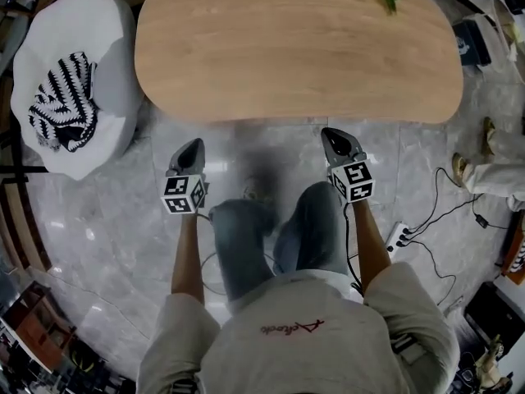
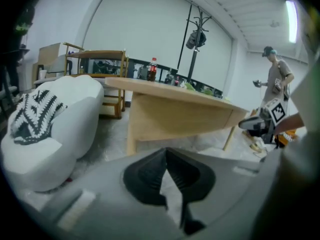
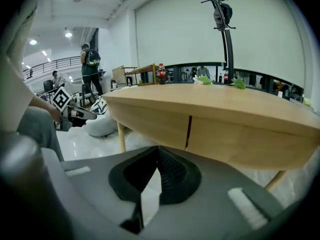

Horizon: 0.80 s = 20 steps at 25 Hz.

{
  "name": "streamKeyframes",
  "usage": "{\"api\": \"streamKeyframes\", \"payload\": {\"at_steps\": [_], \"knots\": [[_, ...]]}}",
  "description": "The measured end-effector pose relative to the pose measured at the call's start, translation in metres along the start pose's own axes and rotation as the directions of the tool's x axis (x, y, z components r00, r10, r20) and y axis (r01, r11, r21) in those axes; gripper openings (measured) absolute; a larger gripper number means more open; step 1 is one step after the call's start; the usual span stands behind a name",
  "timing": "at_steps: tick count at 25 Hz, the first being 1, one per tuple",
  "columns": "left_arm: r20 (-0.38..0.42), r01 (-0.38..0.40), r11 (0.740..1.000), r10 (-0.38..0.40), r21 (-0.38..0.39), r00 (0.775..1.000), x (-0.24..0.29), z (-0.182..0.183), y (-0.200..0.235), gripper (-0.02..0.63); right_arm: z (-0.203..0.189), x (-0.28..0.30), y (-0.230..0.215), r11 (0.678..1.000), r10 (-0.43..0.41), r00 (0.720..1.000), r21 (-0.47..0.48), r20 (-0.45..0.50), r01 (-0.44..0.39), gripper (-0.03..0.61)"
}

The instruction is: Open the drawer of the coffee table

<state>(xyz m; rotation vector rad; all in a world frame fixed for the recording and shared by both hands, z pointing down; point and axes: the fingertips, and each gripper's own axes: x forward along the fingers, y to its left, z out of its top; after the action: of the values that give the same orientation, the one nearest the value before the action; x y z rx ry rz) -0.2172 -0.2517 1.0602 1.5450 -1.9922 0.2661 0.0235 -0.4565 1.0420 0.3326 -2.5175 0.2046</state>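
The oval, light-wood coffee table (image 1: 295, 48) stands just ahead of the person's knees. Its drawer (image 3: 235, 141) lies shut and flush in the curved side under the tabletop, plain-fronted, bounded by a dark vertical seam (image 3: 189, 132). The left hand-held gripper (image 1: 194, 148) and right hand-held gripper (image 1: 335, 138) are both pressed together on nothing, near the table's edge.

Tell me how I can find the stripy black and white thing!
Start at the big oval light-wood coffee table. Just off its left end in the head view sits a lumpy white soft seat, and the black-and-white zigzag knitted cloth lies crumpled on top of it. It is the only patterned thing there; its neighbours are plain white, wood or grey.
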Motion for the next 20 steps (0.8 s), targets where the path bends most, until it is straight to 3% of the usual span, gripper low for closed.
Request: {"api": "streamKeyframes", "payload": {"at_steps": [4,9,15,17,20], "knots": [[0.011,0.012,0.999,-0.013,0.044,1.0,0.038,-0.032,0.01,-0.002,-0.031,0.029,-0.021,1.0,-0.014,0.998,-0.016,0.058,0.015,0.005],[0.079,0.033,0.998,-0.037,0.058,0.996,0.073,-0.053,0.012,-0.001,-0.059,0.06,-0.041,0.998,-0.016,0.993,-0.063,0.121,0.024,0.005],[0.144,0.09,0.995,-0.096,0.046,0.985,0.087,-0.067,-0.003,0.0,-0.075,0.066,-0.033,0.995,0.041,0.982,-0.094,0.182,-0.024,0.005],[0.156,0.123,0.992,-0.123,0.01,0.98,0.091,-0.066,-0.008,0.0,-0.077,0.064,-0.033,0.995,0.054,0.98,-0.092,0.191,-0.036,0.005],[0.217,0.211,0.972,-0.184,-0.104,0.959,0.091,-0.059,-0.012,0.0,-0.074,0.064,-0.029,0.995,0.092,0.971,-0.056,0.22,-0.082,0.005]]}}
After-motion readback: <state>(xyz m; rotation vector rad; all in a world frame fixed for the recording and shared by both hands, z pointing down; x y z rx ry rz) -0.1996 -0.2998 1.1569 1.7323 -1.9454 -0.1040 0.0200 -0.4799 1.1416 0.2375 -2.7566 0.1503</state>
